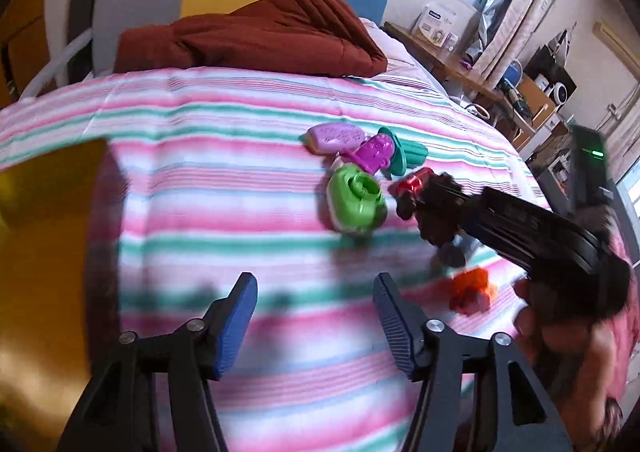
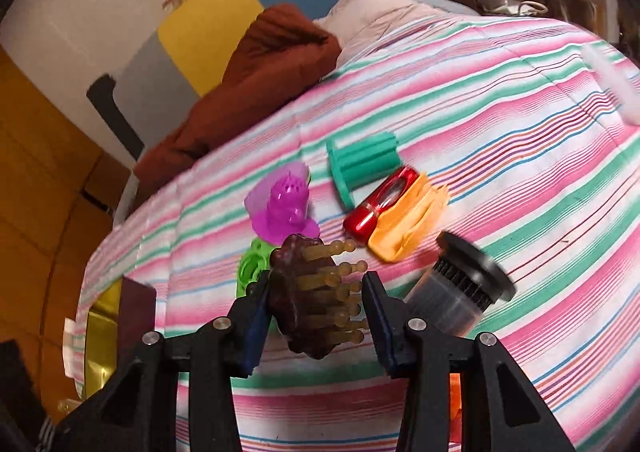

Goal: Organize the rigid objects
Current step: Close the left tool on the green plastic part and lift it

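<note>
Right now my right gripper (image 2: 316,312) is clamped on a dark brown plastic brush head with amber ball-tipped bristles (image 2: 308,300) — the blue pads press on it from both sides, bristles pointing to the right in the right wrist view. It sits low over the bed's pink, green and white striped cover (image 2: 500,123), just in front of the cluster of toys. My left gripper (image 1: 316,328) stands wide apart with nothing between its blue ribbed fingers (image 1: 236,328), only the striped cloth below. Beyond the brush lie a magenta plastic mould (image 2: 284,207), a lime green round plastic piece (image 2: 252,268) partly hidden behind my left finger, a teal ribbed plastic cylinder with a flange (image 2: 360,163), a shiny red oval-ringed piece (image 2: 380,203) touching an orange folded plastic piece (image 2: 408,219), and a clear cylinder with a black round cap (image 2: 460,288) tilted on its side to the right. From the left wrist view a lilac flat plastic piece (image 1: 336,137) rests just behind the magenta one — and a rust-brown quilt (image 1: 256,35) is bunched at the head of the bed.
</note>
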